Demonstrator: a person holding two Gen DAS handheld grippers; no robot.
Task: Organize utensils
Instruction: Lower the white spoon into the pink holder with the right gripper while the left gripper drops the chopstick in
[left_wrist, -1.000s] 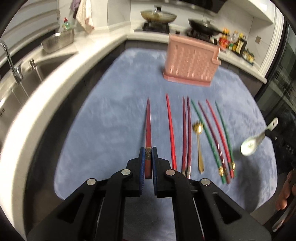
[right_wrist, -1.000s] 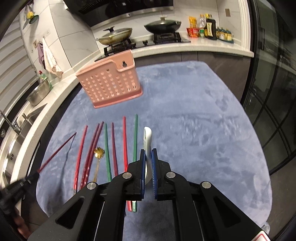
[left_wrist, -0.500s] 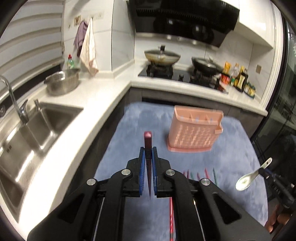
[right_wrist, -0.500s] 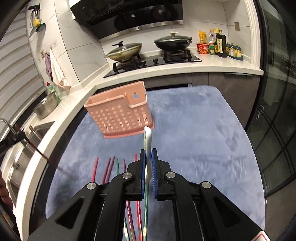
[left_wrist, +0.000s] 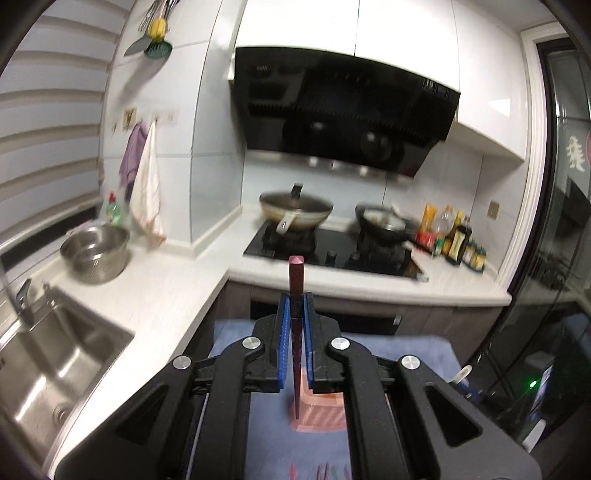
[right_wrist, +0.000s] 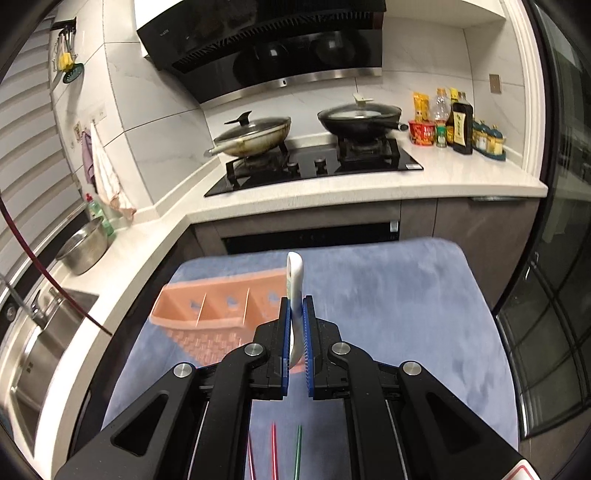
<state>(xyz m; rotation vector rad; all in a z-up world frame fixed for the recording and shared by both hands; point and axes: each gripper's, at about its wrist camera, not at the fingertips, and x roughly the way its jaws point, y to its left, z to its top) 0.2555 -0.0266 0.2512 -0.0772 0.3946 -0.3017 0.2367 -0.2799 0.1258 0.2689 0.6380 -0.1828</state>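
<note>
Left gripper (left_wrist: 294, 314) clamps my dark red chopstick (left_wrist: 295, 332), right gripper (right_wrist: 295, 325) the white spoon (right_wrist: 294, 284). Both hover above the blurred pink basket (right_wrist: 207, 314), mostly hidden behind them. Since earlier, I've raised both; the mat's chopsticks (right_wrist: 273, 446) are nearly cut off.

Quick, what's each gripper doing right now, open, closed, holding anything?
Left gripper: closed on a dark red chopstick.
Right gripper: closed on a white spoon.

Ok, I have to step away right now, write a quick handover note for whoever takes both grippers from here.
Left gripper: shut on a dark red chopstick, held upright above the pink basket.
Right gripper: shut on the white spoon, lifted near the basket.
Done: both items picked up; nothing visibly in the basket's compartments.
Left: drop these two in, then fetch the chopsticks still on the blue mat.
</note>
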